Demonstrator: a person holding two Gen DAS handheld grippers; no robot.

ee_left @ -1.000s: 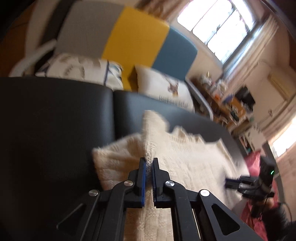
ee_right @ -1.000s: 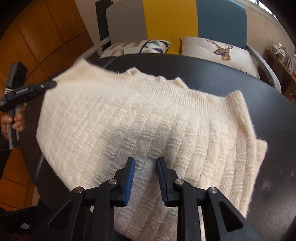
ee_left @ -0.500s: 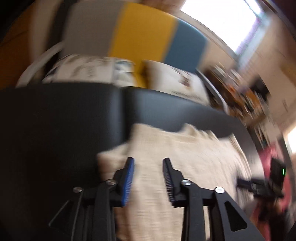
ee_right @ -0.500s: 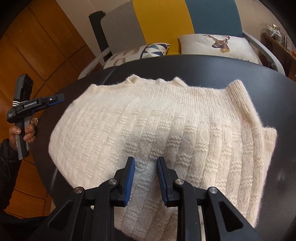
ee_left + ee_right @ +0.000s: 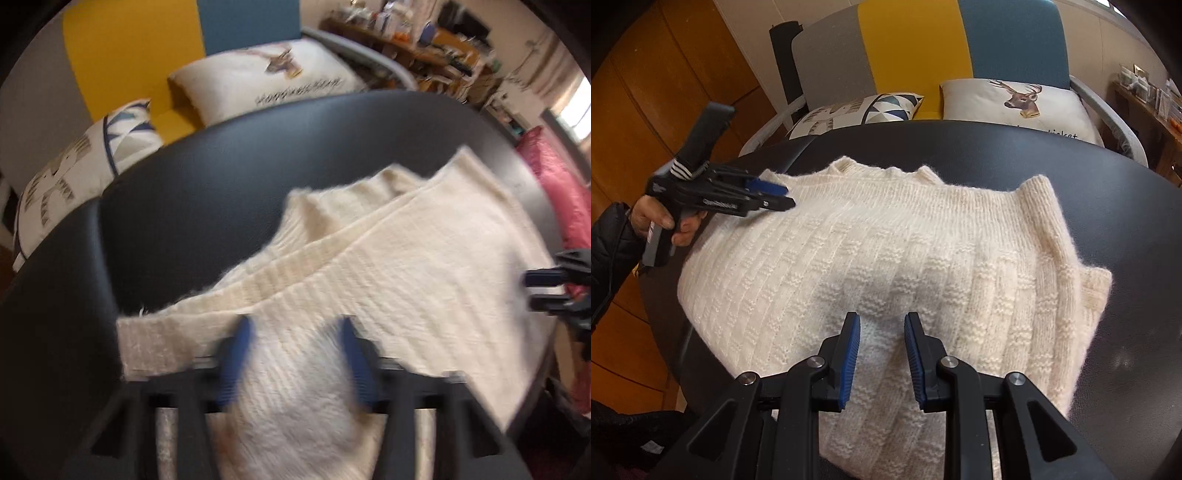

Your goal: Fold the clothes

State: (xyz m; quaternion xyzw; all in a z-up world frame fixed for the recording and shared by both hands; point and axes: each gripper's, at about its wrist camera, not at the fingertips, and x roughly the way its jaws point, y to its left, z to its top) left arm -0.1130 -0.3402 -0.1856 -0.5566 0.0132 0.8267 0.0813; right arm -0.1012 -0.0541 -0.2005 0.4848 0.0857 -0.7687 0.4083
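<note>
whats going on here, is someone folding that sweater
Yes. A person is folding a cream knit sweater on a black round table, with a hand-held claw in each hand. The sweater lies partly folded, with a doubled layer along one side. The right claw sits low over its near edge, knit bunched between the fingers. The left claw is over the far left corner, its jaws closing with fabric between them in its own blurred view.
</note>
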